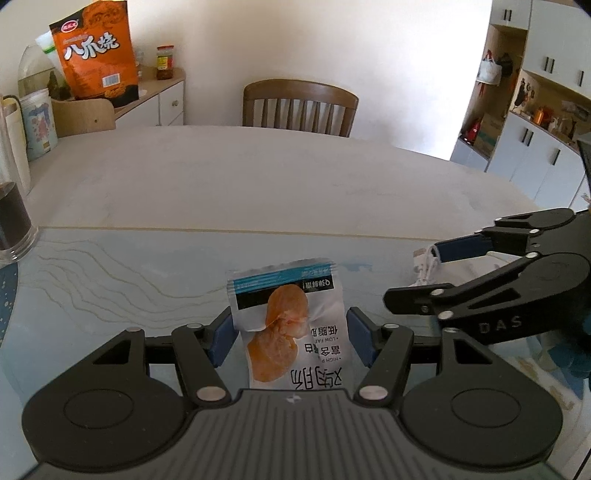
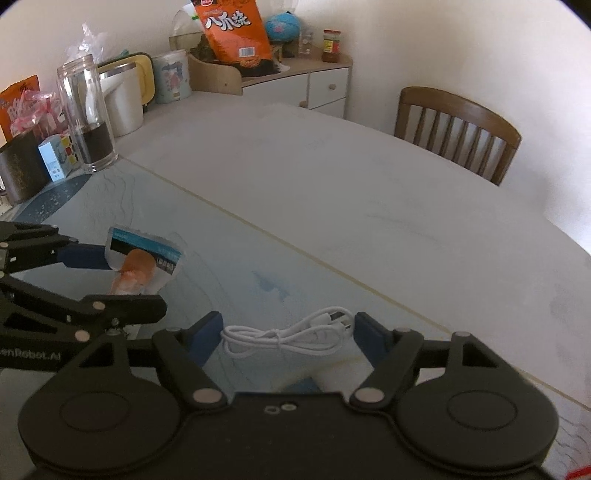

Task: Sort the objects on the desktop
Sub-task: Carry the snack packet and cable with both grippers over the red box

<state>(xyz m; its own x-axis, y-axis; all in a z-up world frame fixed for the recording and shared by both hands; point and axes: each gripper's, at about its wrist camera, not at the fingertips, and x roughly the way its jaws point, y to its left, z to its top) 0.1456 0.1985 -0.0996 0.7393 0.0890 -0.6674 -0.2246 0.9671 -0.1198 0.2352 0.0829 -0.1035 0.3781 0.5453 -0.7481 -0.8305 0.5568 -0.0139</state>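
Left gripper (image 1: 290, 341) clamping snack packet (image 1: 291, 328); right gripper (image 2: 288, 338) pinching coiled white cable (image 2: 286, 336), loops liable to slip free.

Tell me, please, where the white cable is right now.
In the right wrist view the white cable lies coiled on the blue mat between the right claw's blue fingers, right of the snack packet.

A home dining room. A pale surface (image 2: 332, 192) has a wooden slat-back chair (image 1: 300, 107) pushed up to it. A low white sideboard (image 2: 314, 85) holds an orange snack bag (image 2: 232, 29) and a sauce jar (image 2: 331, 45). White cupboards (image 1: 546, 110) display household ornaments.
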